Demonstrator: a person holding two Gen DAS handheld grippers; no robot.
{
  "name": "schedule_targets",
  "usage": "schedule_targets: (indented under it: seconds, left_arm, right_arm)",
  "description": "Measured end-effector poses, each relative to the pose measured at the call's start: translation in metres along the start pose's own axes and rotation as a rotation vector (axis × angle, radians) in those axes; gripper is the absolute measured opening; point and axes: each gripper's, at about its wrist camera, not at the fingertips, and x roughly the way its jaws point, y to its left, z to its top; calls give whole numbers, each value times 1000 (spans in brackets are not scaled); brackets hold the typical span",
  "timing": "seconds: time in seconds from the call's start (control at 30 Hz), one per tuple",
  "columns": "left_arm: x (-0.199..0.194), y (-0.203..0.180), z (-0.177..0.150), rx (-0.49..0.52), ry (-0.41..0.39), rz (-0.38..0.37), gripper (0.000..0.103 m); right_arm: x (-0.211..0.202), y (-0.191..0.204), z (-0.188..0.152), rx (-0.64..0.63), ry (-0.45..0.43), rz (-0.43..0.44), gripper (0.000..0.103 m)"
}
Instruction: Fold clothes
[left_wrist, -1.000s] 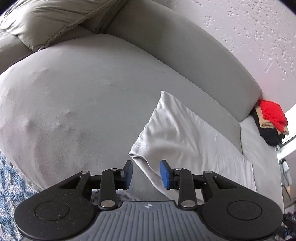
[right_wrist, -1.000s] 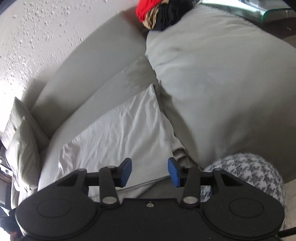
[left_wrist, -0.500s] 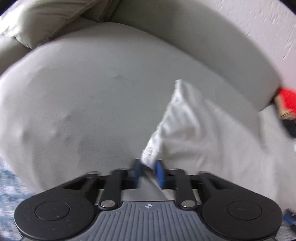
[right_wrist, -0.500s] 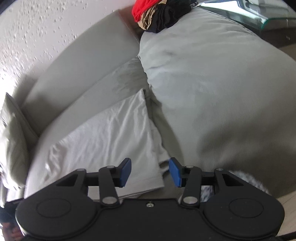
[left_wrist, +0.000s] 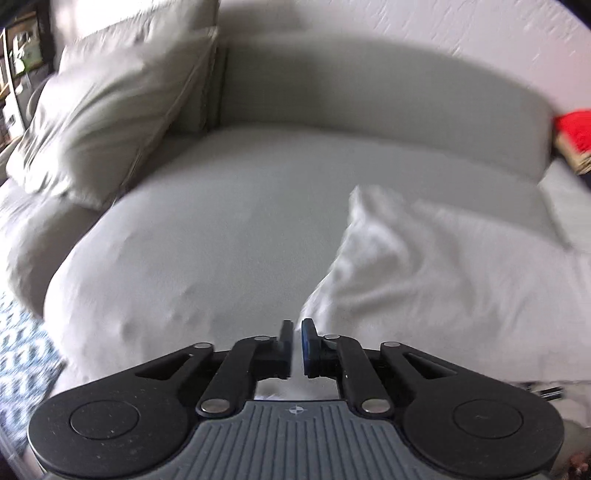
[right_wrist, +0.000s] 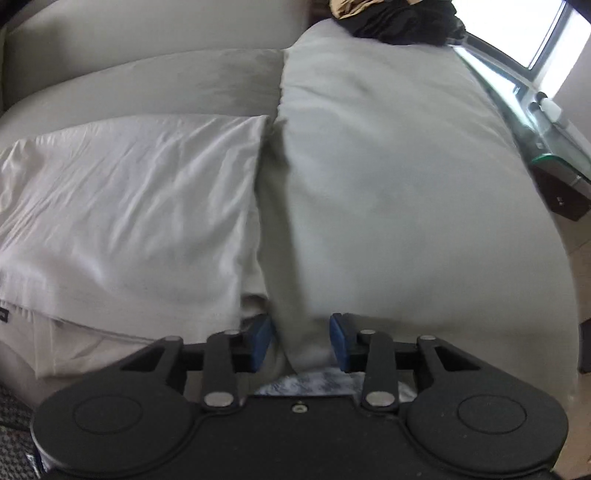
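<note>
White cloth (left_wrist: 443, 266) lies on the grey sofa (left_wrist: 221, 229).
My left claw (left_wrist: 297, 332) just closed tight on its corner. My right claw (right_wrist: 301, 332), closing a little, is half wide beside the cloth and pinches nothing. I cannot read its dark tag (right_wrist: 3, 316).

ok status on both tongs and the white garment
left tongs closing on white garment corner. right tongs open, closing, over sofa cushion. nothing in the way.

Daylight floods in from the window (right_wrist: 554, 33) at my right camera's top right corner, blown out to white. My left view is smeared by motion blur, worst across the pillow (left_wrist: 110, 110) and white garment (left_wrist: 461, 266). Both fisheye pictures bend and darken at their edges.
</note>
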Motion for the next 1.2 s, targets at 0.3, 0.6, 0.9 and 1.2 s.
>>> schedule_targets:
  seconds: [0.3, 0.6, 0.9, 1.2]
  left_arm:
    - [41, -88, 25, 177, -24, -302, 17]
    - [99, -45, 36, -8, 156, -55, 12]
    - [90, -20, 38, 49, 174, 207, 12]
    - [76, -1, 61, -74, -21, -92, 9]
  right_arm:
    - [-12, 36, 6, 210, -281, 480, 16]
    - [43, 6, 2, 480, -149, 466, 0]
    - [35, -33, -7, 496, -85, 159, 1]
    - [15, -24, -9, 426, -279, 369, 9]
